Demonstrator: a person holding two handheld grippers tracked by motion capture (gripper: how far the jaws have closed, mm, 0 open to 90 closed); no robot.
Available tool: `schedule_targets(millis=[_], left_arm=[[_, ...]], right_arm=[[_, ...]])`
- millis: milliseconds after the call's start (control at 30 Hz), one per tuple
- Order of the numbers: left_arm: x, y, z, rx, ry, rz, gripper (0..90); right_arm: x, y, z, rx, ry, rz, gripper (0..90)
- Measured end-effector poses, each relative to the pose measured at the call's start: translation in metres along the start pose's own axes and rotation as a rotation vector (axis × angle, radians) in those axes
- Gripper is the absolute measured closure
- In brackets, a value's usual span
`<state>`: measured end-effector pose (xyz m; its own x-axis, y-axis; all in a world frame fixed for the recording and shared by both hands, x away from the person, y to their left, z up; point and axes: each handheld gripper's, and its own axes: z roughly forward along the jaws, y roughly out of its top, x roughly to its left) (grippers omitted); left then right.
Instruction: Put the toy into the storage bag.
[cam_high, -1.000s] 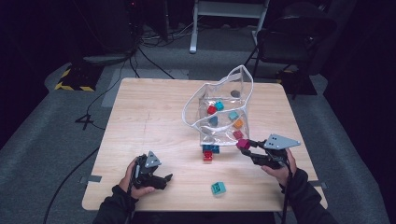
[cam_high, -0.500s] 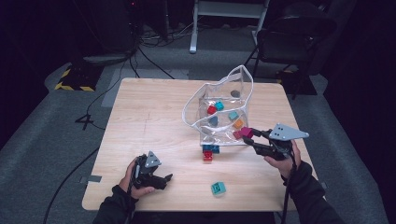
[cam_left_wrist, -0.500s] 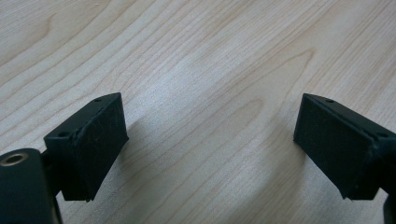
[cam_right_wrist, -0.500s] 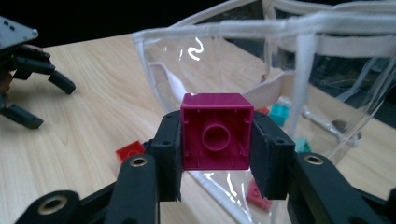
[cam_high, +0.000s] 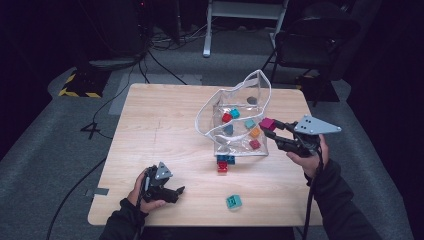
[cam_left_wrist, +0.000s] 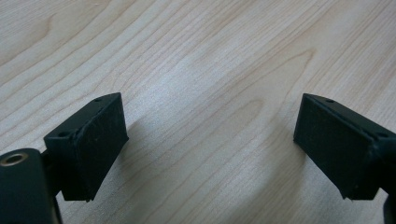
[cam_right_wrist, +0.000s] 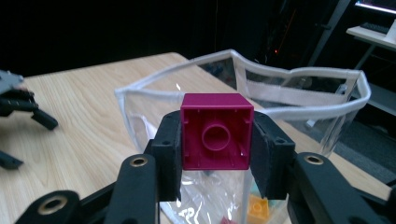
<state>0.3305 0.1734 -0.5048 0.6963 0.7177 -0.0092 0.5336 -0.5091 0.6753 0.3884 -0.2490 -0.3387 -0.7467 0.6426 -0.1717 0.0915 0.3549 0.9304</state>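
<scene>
A magenta brick (cam_right_wrist: 216, 131) is clamped between the pads of my right gripper (cam_right_wrist: 215, 140), hollow underside facing the camera. In the high view the right gripper (cam_high: 274, 131) holds the magenta brick (cam_high: 267, 123) in the air beside the right wall of a clear plastic bag (cam_high: 235, 120), whose white-rimmed mouth (cam_right_wrist: 243, 79) stands wide just beyond the brick. Several coloured bricks lie inside the bag. My left gripper (cam_high: 175, 192) rests low over the table near the front left, jaws apart with bare wood between its fingers (cam_left_wrist: 91, 140).
A red brick (cam_high: 222, 168) and a blue brick (cam_high: 226, 159) lie just in front of the bag; a teal brick (cam_high: 233, 201) sits near the table's front edge. The wooden table (cam_high: 160, 125) has bare room on its left half. A chair (cam_high: 310, 40) stands beyond the far right corner.
My right gripper has risen with the magenta brick, from table level beside the bag up toward the bag's rim. The left gripper has stayed put.
</scene>
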Motion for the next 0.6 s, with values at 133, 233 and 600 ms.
schedule_targets(millis=[133, 233, 600], left_arm=[[0.0, 0.0, 0.0, 0.0, 0.0, 0.0, 9.8], [0.0, 0.0, 0.0, 0.0, 0.0, 0.0, 9.8], [0.0, 0.0, 0.0, 0.0, 0.0, 0.0, 9.8]], right_arm=[[-0.004, 0.011, 0.0, -0.004, -0.017, -0.007, 59.6], [-0.006, 0.018, 0.002, -0.006, -0.025, -0.011, 59.6], [-0.013, 0.037, 0.019, 0.013, -0.037, 0.001, 59.6]])
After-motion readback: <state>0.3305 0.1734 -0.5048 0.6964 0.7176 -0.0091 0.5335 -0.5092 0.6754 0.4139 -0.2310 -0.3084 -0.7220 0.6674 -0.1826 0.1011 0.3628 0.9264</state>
